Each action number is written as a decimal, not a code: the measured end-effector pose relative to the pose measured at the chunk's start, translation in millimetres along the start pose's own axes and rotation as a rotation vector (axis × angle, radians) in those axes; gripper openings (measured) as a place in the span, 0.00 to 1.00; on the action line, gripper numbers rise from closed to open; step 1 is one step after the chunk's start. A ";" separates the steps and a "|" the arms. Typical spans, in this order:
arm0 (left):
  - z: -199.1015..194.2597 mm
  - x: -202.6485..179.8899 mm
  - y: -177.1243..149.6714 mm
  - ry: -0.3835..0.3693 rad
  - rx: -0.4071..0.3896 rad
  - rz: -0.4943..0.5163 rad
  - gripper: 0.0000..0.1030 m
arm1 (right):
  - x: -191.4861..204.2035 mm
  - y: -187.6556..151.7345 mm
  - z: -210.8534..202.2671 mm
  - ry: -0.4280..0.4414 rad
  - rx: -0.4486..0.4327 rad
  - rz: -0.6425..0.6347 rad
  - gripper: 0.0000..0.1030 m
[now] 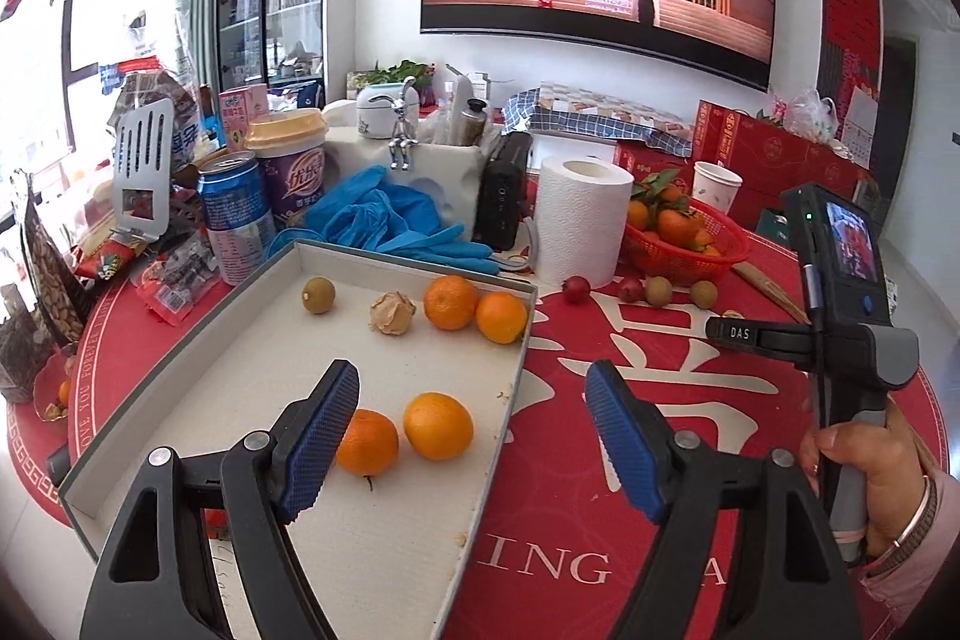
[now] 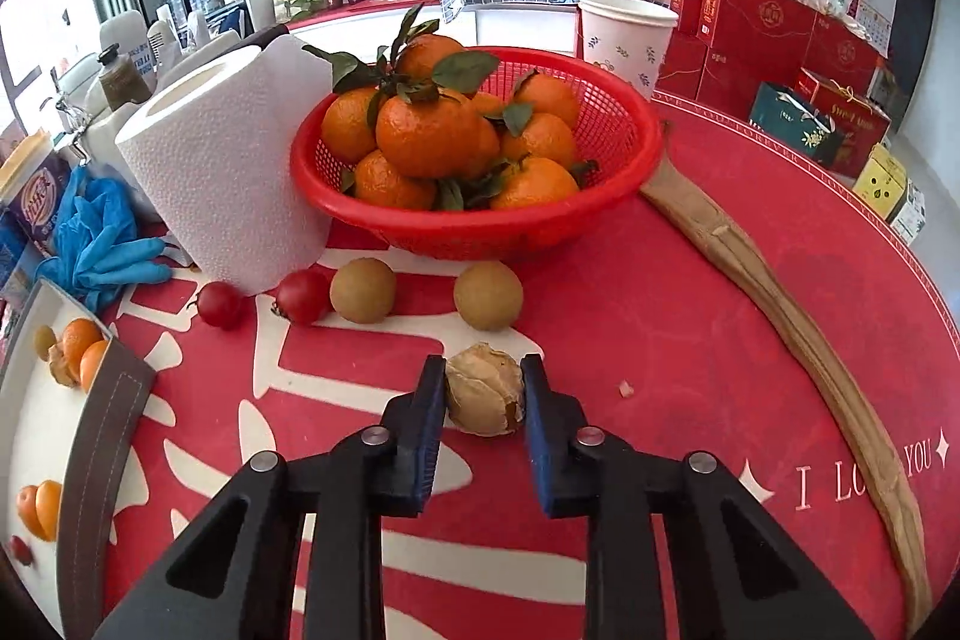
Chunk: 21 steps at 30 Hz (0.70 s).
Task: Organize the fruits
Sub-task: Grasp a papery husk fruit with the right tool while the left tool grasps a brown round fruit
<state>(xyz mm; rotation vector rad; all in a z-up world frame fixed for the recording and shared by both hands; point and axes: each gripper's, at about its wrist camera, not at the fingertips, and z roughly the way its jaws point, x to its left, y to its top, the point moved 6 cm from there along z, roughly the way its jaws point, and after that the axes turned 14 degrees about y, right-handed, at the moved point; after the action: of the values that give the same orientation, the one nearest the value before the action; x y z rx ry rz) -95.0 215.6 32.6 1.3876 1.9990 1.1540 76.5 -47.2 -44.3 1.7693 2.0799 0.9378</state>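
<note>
My left gripper (image 1: 474, 394) is open and empty above the white box tray (image 1: 414, 538). The tray holds two oranges near me (image 1: 438, 425), two at the far edge (image 1: 450, 302), a brown longan (image 1: 318, 295) and a husked physalis (image 1: 391, 313). My right gripper (image 2: 483, 388) is shut on a husked physalis (image 2: 485, 391) that rests on the red tablecloth. Beyond it lie two longans (image 2: 488, 294) and two small red fruits (image 2: 303, 295). The red basket (image 2: 624, 160) holds leafy oranges (image 2: 429, 136).
A paper towel roll (image 2: 222, 166), blue gloves (image 2: 96, 238) and a paper cup (image 2: 627, 40) stand around the basket. A long dried pod (image 2: 780, 304) lies on the right. Cans, cups and snacks (image 1: 234, 214) crowd the tray's far left side.
</note>
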 end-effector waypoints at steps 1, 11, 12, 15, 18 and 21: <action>-1.2 -5.7 -1.7 -0.016 0.003 0.013 0.79 | -3.4 -5.5 -6.3 0.010 0.000 0.005 0.25; 7.7 -87.4 -15.2 -0.142 0.128 0.195 0.79 | -51.6 -61.6 -69.3 0.096 -0.028 0.070 0.25; 10.1 -97.6 -11.7 -0.144 0.136 0.214 0.79 | -55.8 -64.6 -73.9 0.106 -0.031 0.082 0.25; 19.6 -129.7 2.7 -0.160 0.162 0.254 0.79 | -66.3 -65.9 -82.6 0.147 -0.040 0.124 0.25; 33.4 -160.8 13.4 -0.192 0.208 0.269 0.75 | -67.4 -63.1 -90.6 0.188 -0.060 0.143 0.25; 50.6 -190.7 18.4 -0.209 0.244 0.286 0.65 | -66.3 -61.6 -100.2 0.212 -0.087 0.137 0.25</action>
<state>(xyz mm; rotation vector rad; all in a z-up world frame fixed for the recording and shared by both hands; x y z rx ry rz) 28.0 63.5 1.2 1.8838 1.8819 0.8510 -14.2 -144.2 -19.9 1.8576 2.0229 1.2854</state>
